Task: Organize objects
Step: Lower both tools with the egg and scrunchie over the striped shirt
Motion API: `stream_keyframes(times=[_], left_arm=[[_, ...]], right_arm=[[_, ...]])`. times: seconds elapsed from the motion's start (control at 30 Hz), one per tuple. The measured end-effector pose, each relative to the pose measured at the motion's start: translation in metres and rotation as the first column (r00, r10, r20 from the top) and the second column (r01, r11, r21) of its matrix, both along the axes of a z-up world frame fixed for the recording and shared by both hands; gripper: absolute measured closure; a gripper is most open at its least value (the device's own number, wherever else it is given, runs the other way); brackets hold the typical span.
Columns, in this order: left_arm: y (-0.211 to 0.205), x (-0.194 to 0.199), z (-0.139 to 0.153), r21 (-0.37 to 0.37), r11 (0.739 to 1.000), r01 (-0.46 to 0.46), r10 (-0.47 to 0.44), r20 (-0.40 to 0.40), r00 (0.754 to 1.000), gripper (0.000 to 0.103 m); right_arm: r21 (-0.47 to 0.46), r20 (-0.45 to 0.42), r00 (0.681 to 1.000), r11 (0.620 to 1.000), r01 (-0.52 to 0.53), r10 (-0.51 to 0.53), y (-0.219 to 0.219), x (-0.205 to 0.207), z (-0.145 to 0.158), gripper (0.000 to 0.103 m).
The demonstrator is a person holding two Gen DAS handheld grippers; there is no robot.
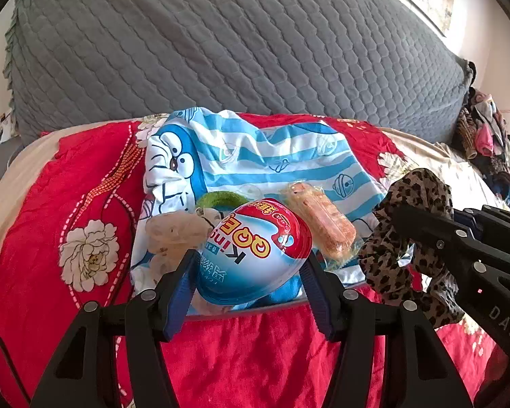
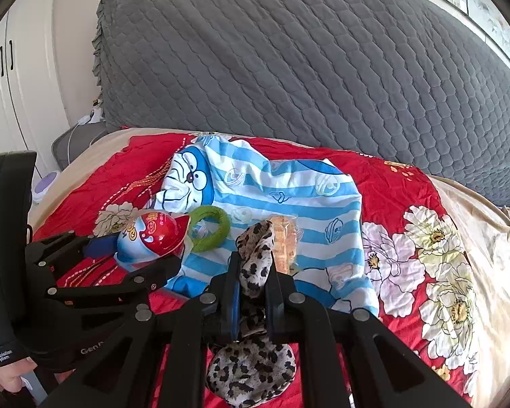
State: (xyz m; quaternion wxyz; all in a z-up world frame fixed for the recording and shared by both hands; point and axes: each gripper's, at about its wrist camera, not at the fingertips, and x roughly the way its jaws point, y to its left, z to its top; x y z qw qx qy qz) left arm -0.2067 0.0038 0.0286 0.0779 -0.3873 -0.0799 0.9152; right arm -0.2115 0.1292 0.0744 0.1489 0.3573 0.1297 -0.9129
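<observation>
My left gripper (image 1: 250, 267) is shut on a red, white and blue chocolate egg (image 1: 255, 251), held just above a blue-and-white striped cartoon cloth (image 1: 255, 156) on the bed. The egg (image 2: 153, 238) and the left gripper (image 2: 136, 255) also show at the left of the right wrist view. My right gripper (image 2: 253, 265) is shut on a leopard-print fabric piece (image 2: 255, 261), which hangs down below the fingers. That fabric (image 1: 404, 238) appears at the right of the left wrist view. On the cloth lie a green ring (image 2: 209, 227), an orange wrapped snack (image 1: 323, 224) and a pale wrapped snack (image 1: 173, 234).
A red floral bedspread (image 1: 85, 221) covers the bed. Behind it rises a grey quilted cover (image 1: 221, 40). A heap of clothes (image 1: 486, 136) sits at the far right. White cupboard doors (image 2: 10, 78) stand at the left.
</observation>
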Motion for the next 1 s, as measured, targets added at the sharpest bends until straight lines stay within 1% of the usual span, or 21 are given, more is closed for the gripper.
stream_keyframes(times=[0.3, 0.53, 1.0], left_arm=[[0.004, -0.019, -0.008, -0.001, 1.000, 0.000, 0.000, 0.010, 1.000, 0.041], [0.004, -0.035, -0.010, -0.002, 1.000, -0.008, 0.008, 0.009, 1.000, 0.041], [0.009, -0.062, -0.024, -0.007, 1.000, -0.013, 0.013, 0.028, 1.000, 0.041]], right_arm=[[0.002, 0.005, 1.000, 1.000, 0.005, -0.005, 0.002, -0.017, -0.005, 0.092], [0.000, 0.017, 1.000, 1.000, 0.011, -0.011, 0.006, -0.039, -0.011, 0.092], [0.012, 0.015, 1.000, 1.000, 0.012, -0.013, 0.004, -0.075, -0.020, 0.092]])
